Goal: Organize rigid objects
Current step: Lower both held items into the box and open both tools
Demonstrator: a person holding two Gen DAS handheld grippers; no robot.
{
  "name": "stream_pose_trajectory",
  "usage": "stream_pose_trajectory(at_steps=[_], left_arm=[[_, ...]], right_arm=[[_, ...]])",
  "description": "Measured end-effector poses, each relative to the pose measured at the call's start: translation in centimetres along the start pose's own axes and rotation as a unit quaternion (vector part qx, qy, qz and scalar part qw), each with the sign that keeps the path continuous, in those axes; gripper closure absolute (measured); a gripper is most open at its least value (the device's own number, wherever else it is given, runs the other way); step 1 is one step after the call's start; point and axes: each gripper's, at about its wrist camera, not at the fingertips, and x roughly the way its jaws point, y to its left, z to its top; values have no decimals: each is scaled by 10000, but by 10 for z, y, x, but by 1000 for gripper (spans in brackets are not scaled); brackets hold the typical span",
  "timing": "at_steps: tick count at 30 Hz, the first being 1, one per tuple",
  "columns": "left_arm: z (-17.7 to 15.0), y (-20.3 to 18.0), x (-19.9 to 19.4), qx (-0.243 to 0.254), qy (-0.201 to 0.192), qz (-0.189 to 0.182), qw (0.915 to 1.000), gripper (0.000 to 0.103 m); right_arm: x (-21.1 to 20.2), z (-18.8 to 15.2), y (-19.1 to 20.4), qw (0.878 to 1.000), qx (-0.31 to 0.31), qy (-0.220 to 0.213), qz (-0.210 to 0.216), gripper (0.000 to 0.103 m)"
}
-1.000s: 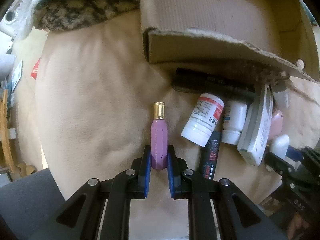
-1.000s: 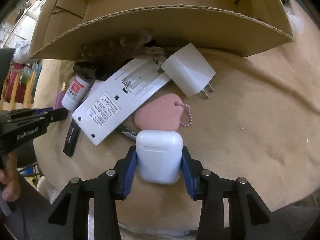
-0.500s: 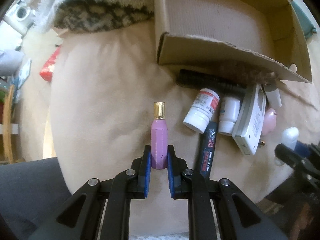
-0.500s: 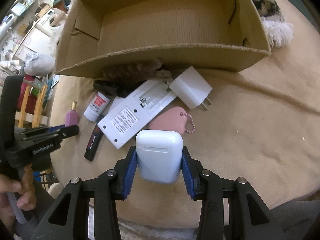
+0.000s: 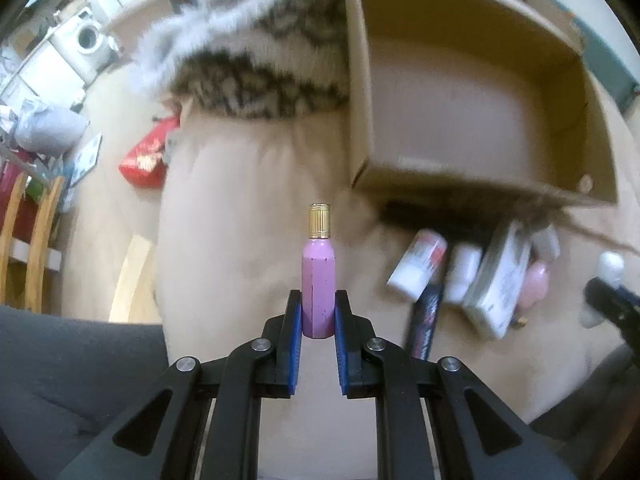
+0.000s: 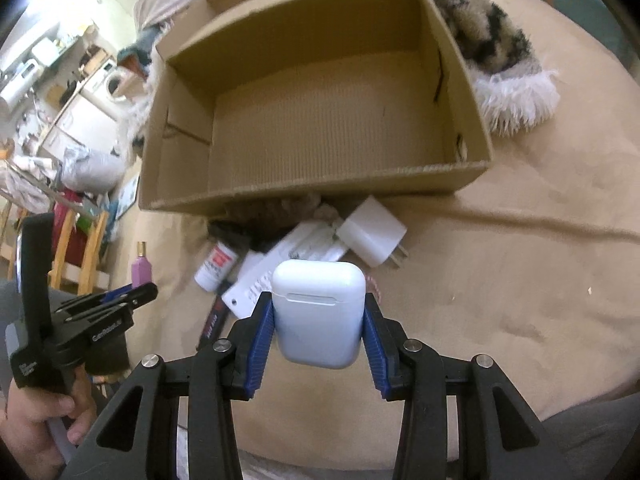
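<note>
Left claw [image 5: 318, 316] is clamped low on the pink bottle [image 5: 318, 280], light, rigid, slick, so the base grip suits. Right claw [image 6: 319, 322] squeezes the white earbud case [image 6: 319, 312], smooth and slippery, above the beige bed's [image 6: 520, 280] near edge, before the cardboard box [image 6: 316, 120].

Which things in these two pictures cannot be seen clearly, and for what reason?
- Dark furry object, right wrist view: mostly hidden under the brown cardboard box.
- White pill bottle with red label, left wrist view: text lost to blur.
- Pink heart-shaped keyring, right wrist view: covered by the white earbud case.
</note>
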Motion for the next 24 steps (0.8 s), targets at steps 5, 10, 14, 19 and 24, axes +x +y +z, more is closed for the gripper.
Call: stream_pose_trajectory(at_steps=[5,10,14,19,24], left_arm=[[13,-3,-29,36,-446,-113,9989,90],[32,-7,-54,25,-683,-247,9974,90],[51,-12,-58,-3,-775,-298,9965,90],[74,-21,-53,34,-726,-385,9966,90],[97,-37,-50,256,-836,-361,9955,90]], right_arm=[[-8,8,-3,9997,95,-200,64,59],[-19,17,-4,9988,106,-464,123,59],[-23,29,-4,9984,68,-544,114,59],[-27,52,-1,9980,-10,-612,132,59],[-24,81,0,9978,-127,-647,70,59]])
